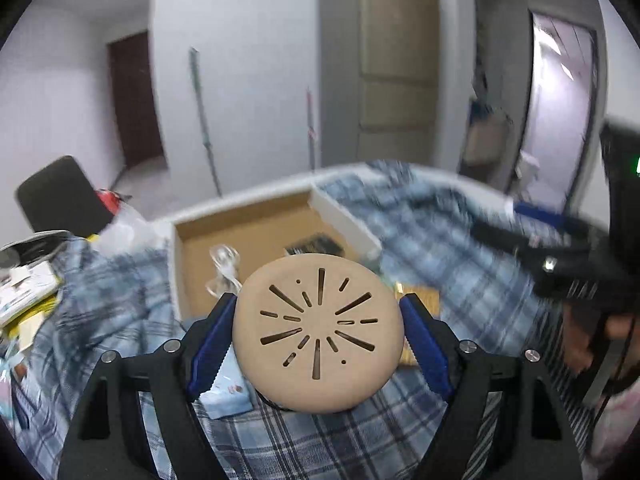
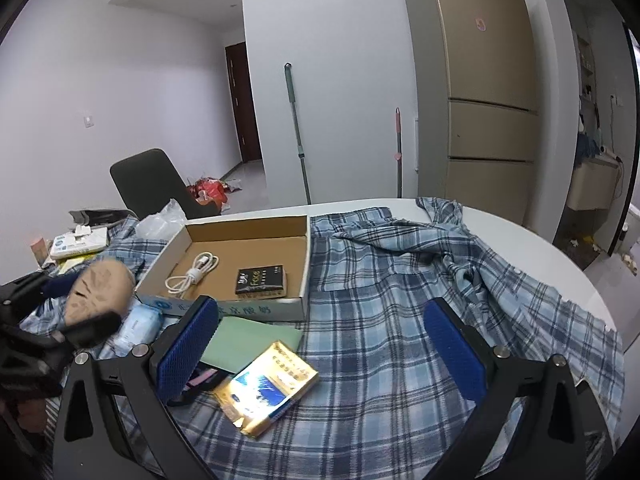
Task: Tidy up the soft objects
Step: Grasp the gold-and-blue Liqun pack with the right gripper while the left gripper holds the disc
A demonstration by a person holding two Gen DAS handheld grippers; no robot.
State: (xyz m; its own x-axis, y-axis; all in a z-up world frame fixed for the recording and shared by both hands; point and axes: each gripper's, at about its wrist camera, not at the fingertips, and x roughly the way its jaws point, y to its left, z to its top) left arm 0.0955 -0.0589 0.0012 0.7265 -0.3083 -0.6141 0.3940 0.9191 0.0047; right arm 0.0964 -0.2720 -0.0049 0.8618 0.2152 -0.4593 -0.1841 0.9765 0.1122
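Note:
My left gripper (image 1: 318,332) is shut on a round tan cushion-like disc (image 1: 318,330) with dark slits, held above the blue plaid shirt (image 1: 360,432). The disc also shows blurred at the left of the right wrist view (image 2: 98,290). My right gripper (image 2: 320,344) is open and empty above the plaid shirt (image 2: 400,280), near a gold packet (image 2: 266,388). An open cardboard box (image 2: 240,240) lies ahead with a white cable (image 2: 192,274) and a black pack (image 2: 261,280) inside. The right gripper shows blurred at the right of the left wrist view (image 1: 560,256).
A green pad (image 2: 252,340) and a light blue tissue pack (image 2: 138,326) lie by the box. Clutter and a plastic bag (image 2: 160,220) sit at the table's left. A dark chair (image 2: 148,184), two mop handles and a fridge (image 2: 480,100) stand behind the white table (image 2: 560,264).

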